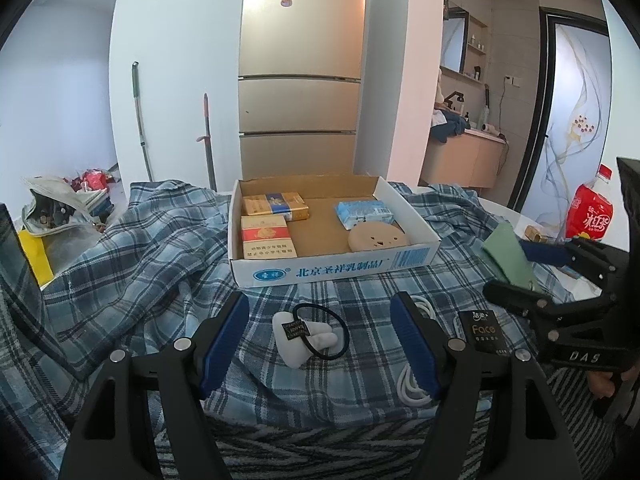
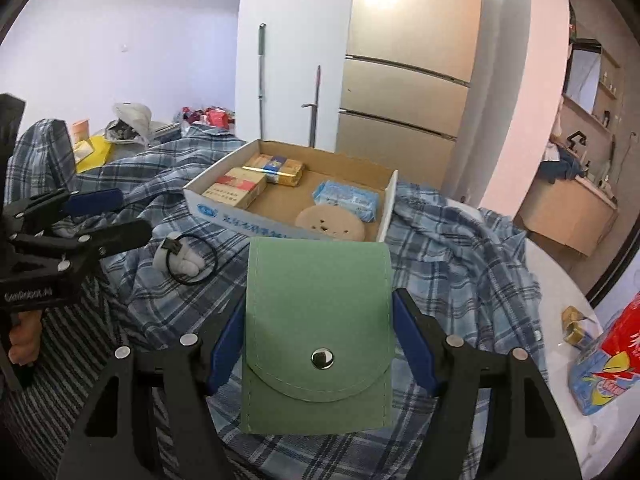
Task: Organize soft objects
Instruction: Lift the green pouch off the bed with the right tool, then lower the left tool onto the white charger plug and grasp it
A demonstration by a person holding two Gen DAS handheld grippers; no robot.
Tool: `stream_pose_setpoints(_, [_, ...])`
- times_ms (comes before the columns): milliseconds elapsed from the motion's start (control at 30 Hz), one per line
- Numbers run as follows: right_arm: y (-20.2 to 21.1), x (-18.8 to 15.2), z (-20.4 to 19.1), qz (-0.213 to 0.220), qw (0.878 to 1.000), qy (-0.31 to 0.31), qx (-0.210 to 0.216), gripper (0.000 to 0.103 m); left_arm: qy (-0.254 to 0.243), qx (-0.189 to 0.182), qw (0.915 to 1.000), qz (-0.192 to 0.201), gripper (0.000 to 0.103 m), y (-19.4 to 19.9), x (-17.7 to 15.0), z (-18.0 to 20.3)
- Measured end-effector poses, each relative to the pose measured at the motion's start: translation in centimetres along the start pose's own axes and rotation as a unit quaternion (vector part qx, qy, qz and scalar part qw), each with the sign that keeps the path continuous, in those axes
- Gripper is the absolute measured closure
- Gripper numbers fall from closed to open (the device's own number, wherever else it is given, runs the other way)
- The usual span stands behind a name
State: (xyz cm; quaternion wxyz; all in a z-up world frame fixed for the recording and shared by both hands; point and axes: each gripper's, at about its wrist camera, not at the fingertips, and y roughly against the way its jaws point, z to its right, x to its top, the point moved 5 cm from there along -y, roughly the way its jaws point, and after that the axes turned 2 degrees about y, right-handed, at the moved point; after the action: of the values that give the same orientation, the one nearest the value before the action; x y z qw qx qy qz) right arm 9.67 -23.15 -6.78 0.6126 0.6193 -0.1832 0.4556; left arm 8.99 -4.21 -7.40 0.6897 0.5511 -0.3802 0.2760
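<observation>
My right gripper (image 2: 320, 336) is shut on a green snap pouch (image 2: 318, 320) and holds it above the plaid cloth, short of the cardboard tray (image 2: 386, 208). The pouch also shows in the left wrist view (image 1: 510, 258). My left gripper (image 1: 320, 336) is open, low over a white soft toy (image 1: 296, 340) with a black hair tie (image 1: 324, 332) looped on it. The tray (image 1: 336, 270) holds two cigarette packs (image 1: 268, 236), a blue tissue pack (image 1: 362, 214) and a round tan pad (image 1: 378, 238).
A black Face packet (image 1: 484, 332) and a white cable (image 1: 412, 388) lie by my left gripper's right finger. A red bottle (image 1: 588, 212) and a colourful packet (image 2: 608, 364) stand on the white table at the right. Fridge and clutter stand behind.
</observation>
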Motion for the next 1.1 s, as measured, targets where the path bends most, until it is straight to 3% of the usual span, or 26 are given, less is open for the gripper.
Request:
stream_pose_setpoints(100, [0.8,1.0,-0.1,0.010,1.000,-0.011,0.000,0.034,0.001,0.005,0.9999,0.011,0.026,0.3,0.2,-0.2])
stream_pose_setpoints(233, [2.1,2.7,-0.4,0.036,0.999,-0.007,-0.009,0.034,-0.004,0.018,0.9993,0.034,0.000,1.1,0.5,0.0])
stream_pose_setpoints(367, [4.1,4.9,0.8,0.092,0.994,-0.008,-0.059,0.034,-0.007,0.025,0.9986,0.047,0.000,1.6,0.8,0.0])
stream_pose_setpoints(467, [4.7,5.7,1.9,0.105,0.992,-0.032,-0.069,0.034,-0.005,0.030,0.9984,0.049,0.000,1.5,0.9,-0.1])
stream_pose_setpoints(567, [4.4,5.6,2.5,0.103,0.991,-0.049,-0.075,0.034,0.002,0.033,0.9979,0.055,0.000,1.8,1.0,-0.4])
stream_pose_setpoints(700, [3.0,4.7,1.9,0.086,0.993,-0.064,-0.050,0.034,0.004,0.033,0.9979,0.056,0.000,1.8,1.0,-0.6])
stream_pose_setpoints(1000, [1.7,3.1,0.6,0.102,0.991,-0.045,-0.072,0.034,0.012,0.010,0.9992,0.037,0.000,1.4,0.7,-0.8])
stream_pose_setpoints(1100, [1.2,2.7,0.7,0.098,0.991,-0.045,-0.077,0.034,0.020,-0.007,0.9997,0.011,0.015,0.5,0.7,-1.2])
